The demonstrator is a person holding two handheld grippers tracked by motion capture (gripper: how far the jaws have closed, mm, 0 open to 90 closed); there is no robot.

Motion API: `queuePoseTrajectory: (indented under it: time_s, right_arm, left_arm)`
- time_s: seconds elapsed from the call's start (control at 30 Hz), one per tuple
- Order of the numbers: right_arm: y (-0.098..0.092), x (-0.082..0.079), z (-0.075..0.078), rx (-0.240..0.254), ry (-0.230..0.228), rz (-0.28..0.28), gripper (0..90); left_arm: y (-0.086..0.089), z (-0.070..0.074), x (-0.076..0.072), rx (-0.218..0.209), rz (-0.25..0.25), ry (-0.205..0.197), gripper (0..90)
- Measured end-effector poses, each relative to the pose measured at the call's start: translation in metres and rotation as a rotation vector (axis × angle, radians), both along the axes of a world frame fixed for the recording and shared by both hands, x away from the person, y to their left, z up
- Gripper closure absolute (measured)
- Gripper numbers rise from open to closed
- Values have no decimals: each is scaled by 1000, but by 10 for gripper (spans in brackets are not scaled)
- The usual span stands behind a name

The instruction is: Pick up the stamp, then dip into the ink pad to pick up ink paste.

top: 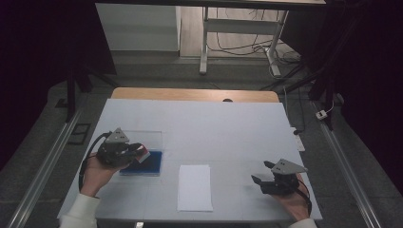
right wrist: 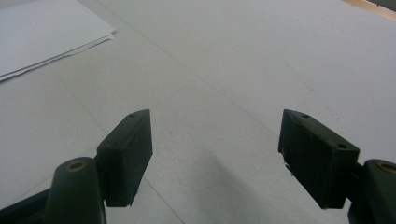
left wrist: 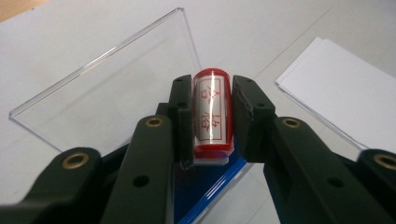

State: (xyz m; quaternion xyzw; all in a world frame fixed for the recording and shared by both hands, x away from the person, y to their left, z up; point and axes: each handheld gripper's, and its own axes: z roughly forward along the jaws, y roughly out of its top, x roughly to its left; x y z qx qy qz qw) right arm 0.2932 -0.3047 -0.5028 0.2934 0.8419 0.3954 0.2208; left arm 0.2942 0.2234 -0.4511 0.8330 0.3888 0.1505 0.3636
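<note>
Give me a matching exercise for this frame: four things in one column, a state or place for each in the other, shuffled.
Things:
1. left gripper
2. right gripper
3. red stamp
4. white paper stack

States or places:
A. lying flat near the table's front edge, between the two hands
B. jaws wide apart with nothing between them
C. shut on something
D. clamped between two black jaws, above the blue tray

Pairs: 1-C, 2-B, 3-D, 4-A
</note>
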Motion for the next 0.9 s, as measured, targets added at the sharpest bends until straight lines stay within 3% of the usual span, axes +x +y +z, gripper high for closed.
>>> queuePoseTrajectory:
  time_s: [0.3, 0.5, 0.9]
  right_arm:
    - [1, 1, -2, -16, 8, 2, 259]
    - [1, 1, -2, -16, 13, 3, 260]
    - [2, 1, -3, -21, 16, 4, 261]
  left_arm:
    - [0, -9, 8, 29, 15, 36, 702]
    - [0, -17, 12, 73, 35, 59, 702]
    - [0, -24, 16, 94, 50, 82, 703]
